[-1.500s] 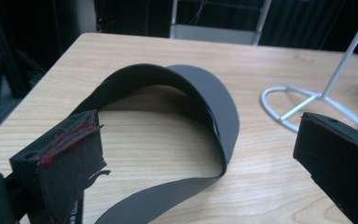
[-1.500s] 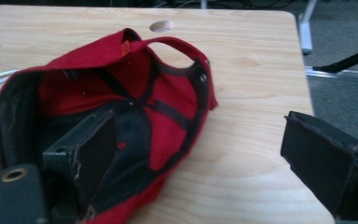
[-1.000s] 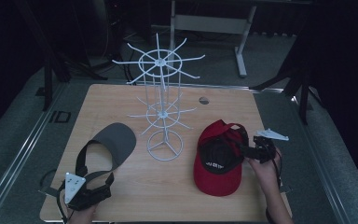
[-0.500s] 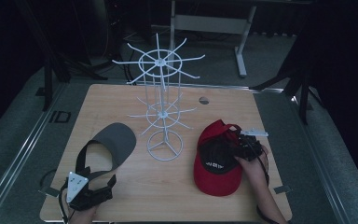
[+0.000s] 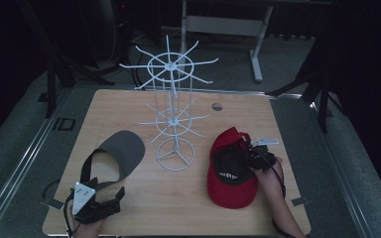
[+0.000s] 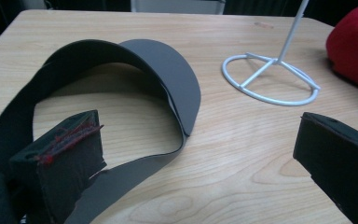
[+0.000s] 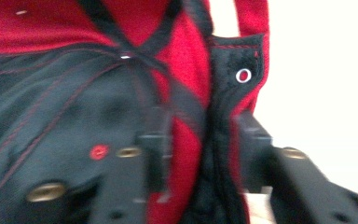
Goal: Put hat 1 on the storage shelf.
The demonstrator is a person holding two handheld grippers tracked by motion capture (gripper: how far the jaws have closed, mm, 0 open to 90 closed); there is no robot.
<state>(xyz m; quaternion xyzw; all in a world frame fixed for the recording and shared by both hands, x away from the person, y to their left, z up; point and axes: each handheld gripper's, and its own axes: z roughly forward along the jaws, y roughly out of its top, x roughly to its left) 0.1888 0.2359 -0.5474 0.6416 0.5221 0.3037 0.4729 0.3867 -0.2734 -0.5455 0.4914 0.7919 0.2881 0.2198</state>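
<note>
On the high view the red cap [image 5: 230,173] lies upside down on the wooden desk [image 5: 188,198], at about four o'clock from the white wire rack [image 5: 173,116] that stands near the desk's middle. The right claw [image 5: 250,152] sits at the cap's three-o'clock edge, held by the person's right hand [image 5: 270,173]. Its jaws have just been closing, and the right gripper view shows them straddling the cap's rim [image 7: 219,140]: one jaw inside against the black lining, the other outside on the red cloth. They look clamped on that rim, though the close picture is blurred.

The left claw [image 5: 104,206] rests at the desk's seven-o'clock corner with its jaws spread wide and nothing between them. Just ahead of it, at its twelve o'clock, lies the grey visor [image 5: 121,151], its dark strap [image 6: 14,121] looping back beside one jaw in the left gripper view. The rack's ring base [image 6: 270,81] stands well apart from the visor.
</note>
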